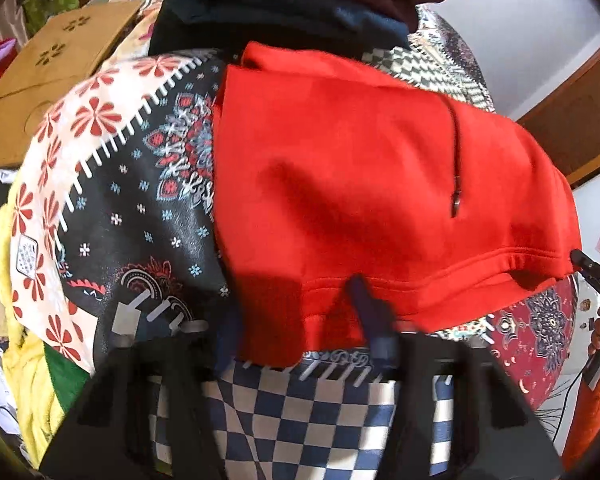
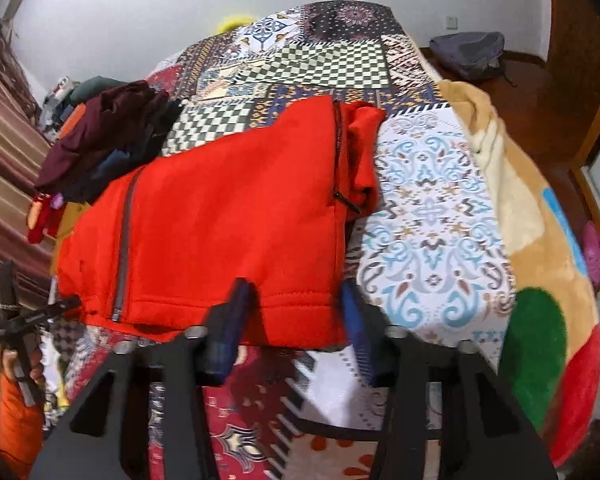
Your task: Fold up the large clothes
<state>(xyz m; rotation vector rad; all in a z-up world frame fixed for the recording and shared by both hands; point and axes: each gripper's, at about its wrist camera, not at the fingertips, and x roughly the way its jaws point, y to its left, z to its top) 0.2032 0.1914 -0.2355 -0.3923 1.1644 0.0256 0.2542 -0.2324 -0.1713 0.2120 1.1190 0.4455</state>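
At the bed's (image 2: 432,208) near edge we see both tongs (image 1: 296,320) (image 2: 296,312) parted astride the folded red jacket's (image 2: 220,220) hem, gripping nothing.

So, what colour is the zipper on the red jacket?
Dark grey, on the red jacket; the zipper shows best in the right wrist view.
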